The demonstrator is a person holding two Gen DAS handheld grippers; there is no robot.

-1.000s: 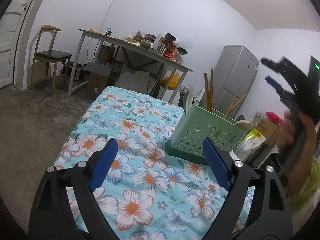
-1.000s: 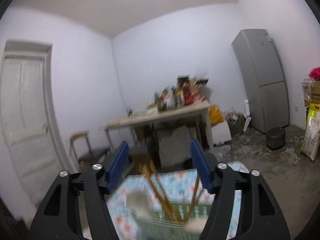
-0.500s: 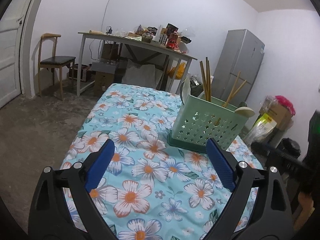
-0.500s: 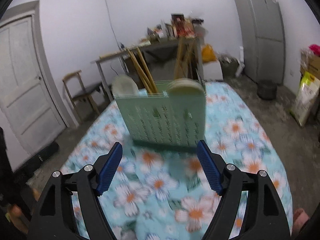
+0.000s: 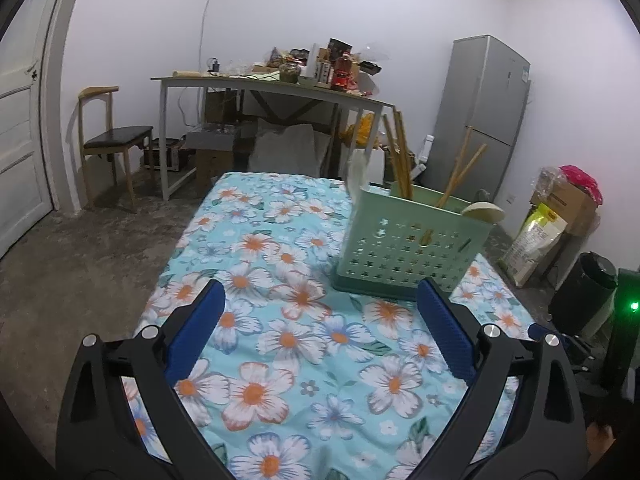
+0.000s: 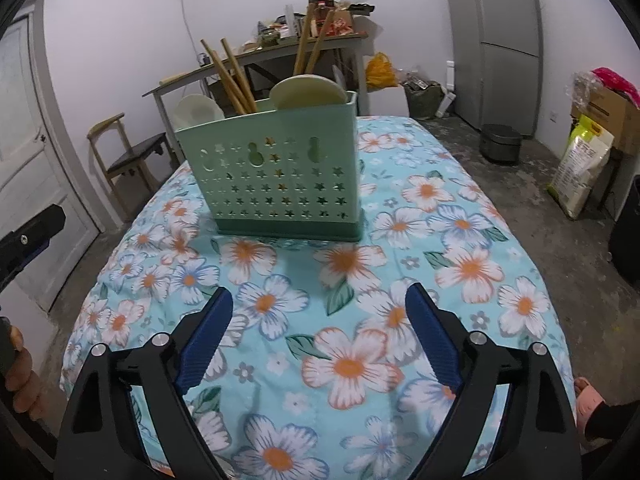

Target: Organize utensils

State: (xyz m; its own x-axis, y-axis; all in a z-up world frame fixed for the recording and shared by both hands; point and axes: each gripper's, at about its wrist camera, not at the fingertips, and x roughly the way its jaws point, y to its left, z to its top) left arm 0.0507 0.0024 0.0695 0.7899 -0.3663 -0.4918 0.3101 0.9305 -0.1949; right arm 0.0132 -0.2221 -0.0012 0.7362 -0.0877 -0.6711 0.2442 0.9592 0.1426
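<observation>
Your left claw (image 5: 318,312) is still spreading, blue pads wide, with nothing between them but the flowered cloth on the tabletop (image 5: 280,344). A second ago it looked at the same cloth from a slightly different angle; it has since drawn back a little, so the green utensil caddy (image 5: 408,248) now sits just beyond its right pad, toward the far right of the cloth.

In that caddy, going left to right in the left wrist view, you can see a pale spoon (image 5: 357,174) standing at the left corner, a bundle of wooden chopsticks (image 5: 400,156) behind it, more chopsticks leaning right, and a second pale spoon bowl at the right rim.

Your right claw (image 6: 319,306) has changed most. A second ago it pointed high, out over the caddy's top with the chopsticks between its pads; now it has dropped low in front of the caddy and tipped down toward the cloth. Its jaws are opening and nothing is between them.

No loose utensil shows on the cloth in either view. Judging by that, the last piece has gone in and sorting looks close to finished.
</observation>
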